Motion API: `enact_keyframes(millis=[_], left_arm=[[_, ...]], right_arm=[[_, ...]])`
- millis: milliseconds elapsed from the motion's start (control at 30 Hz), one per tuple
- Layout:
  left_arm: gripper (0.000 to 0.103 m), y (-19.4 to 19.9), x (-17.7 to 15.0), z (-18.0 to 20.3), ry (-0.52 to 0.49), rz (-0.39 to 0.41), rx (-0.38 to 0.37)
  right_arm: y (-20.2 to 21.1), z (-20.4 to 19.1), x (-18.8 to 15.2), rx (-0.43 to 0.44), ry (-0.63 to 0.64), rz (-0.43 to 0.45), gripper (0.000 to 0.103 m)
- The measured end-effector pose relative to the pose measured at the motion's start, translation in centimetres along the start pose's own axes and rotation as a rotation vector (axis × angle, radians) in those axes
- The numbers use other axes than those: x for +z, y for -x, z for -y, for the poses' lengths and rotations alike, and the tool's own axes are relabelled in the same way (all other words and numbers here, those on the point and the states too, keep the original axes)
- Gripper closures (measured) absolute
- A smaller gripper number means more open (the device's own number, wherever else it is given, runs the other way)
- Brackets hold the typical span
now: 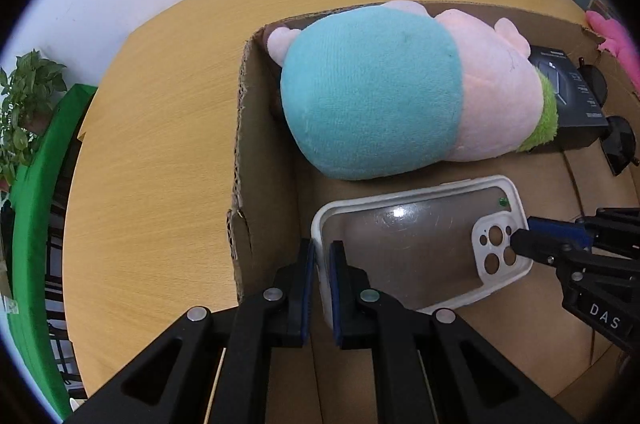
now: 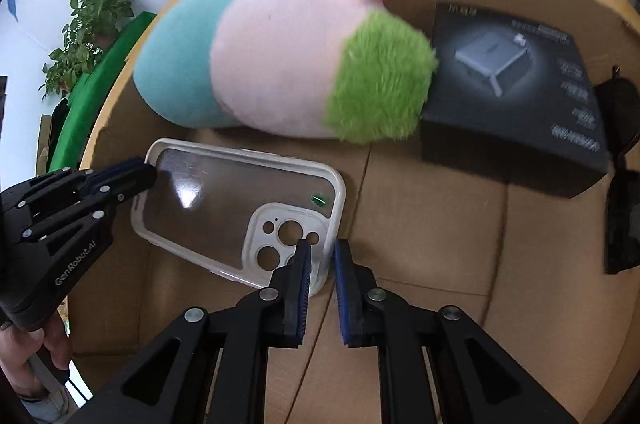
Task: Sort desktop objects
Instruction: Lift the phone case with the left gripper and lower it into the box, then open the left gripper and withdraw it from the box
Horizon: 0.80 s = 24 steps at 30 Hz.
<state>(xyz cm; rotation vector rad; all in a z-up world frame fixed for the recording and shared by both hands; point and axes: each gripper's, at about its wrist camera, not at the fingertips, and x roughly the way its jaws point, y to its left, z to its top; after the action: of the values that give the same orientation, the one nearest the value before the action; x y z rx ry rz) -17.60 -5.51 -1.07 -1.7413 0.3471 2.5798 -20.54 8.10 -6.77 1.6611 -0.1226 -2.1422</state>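
A clear phone case (image 1: 420,248) with a white rim lies low inside an open cardboard box (image 1: 256,144). My left gripper (image 1: 322,256) is shut on the rim at the case's plain end. In the right wrist view the same gripper (image 2: 146,174) comes in from the left, gripping the phone case (image 2: 224,200). My right gripper (image 2: 322,256) straddles the rim at the camera-cutout corner. Its jaws stand slightly apart, and the pads do not press on the rim. In the left wrist view the right gripper (image 1: 520,238) reaches the cutout end from the right.
A plush toy (image 2: 280,64) in teal, pink and green fills the back of the box. Right of it lie a black product box (image 2: 512,84) and dark sunglasses (image 2: 620,184). The cardboard box stands on a wooden table (image 1: 160,144). A potted plant (image 1: 28,96) stands far left.
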Motion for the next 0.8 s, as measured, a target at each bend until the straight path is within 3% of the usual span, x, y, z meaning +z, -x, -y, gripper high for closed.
enact_keyframes(millis=[33,133,200,233,300,367,400,533,667,800], left_arm=[[0.096,0.2,-0.2,0.0,0.000,0.001,0.009],[0.093,1.7,-1.2,-0.2,0.015,0.036,-0.001],[0.086,3.8,-2.2,-0.5,0.044,0.112,-0.006],[0.080,5.4,-3.0,-0.8,0.060,0.165,-0.023],[0.039,9.2,-5.2,-1.0,0.087,0.278,-0.051],[0.022,12.5,-7.6,-0.7,0.107,0.375,-0.044],[0.022,13.8,-8.5,-0.6,0.113,0.417,-0.046],[0.022,17.8,-12.6,0.5,0.142,0.503,-0.079],[0.022,18.2,-14.7,1.4,0.158,0.520,-0.159],[0.022,18.0,-15.9,2.8,0.186,0.518,-0.156]], right_arm=[[0.1,-0.1,-0.1,0.005,0.004,0.010,0.086],[1.0,-0.5,-0.5,0.075,0.007,0.021,0.056],[3.5,-1.0,-1.3,0.034,0.021,0.098,0.032],[4.6,-1.2,-1.7,0.015,0.037,0.135,0.030],[8.1,-2.4,-3.8,-0.023,0.111,0.242,0.022],[11.0,-3.3,-6.5,-0.067,0.171,0.340,0.009],[12.2,-3.7,-7.8,-0.098,0.194,0.382,0.001],[15.7,-4.4,-13.2,-0.187,0.247,0.508,0.000],[18.2,-4.3,-16.9,-0.230,0.242,0.582,0.000],[20.0,-3.1,-21.1,-0.255,0.237,0.607,0.000]])
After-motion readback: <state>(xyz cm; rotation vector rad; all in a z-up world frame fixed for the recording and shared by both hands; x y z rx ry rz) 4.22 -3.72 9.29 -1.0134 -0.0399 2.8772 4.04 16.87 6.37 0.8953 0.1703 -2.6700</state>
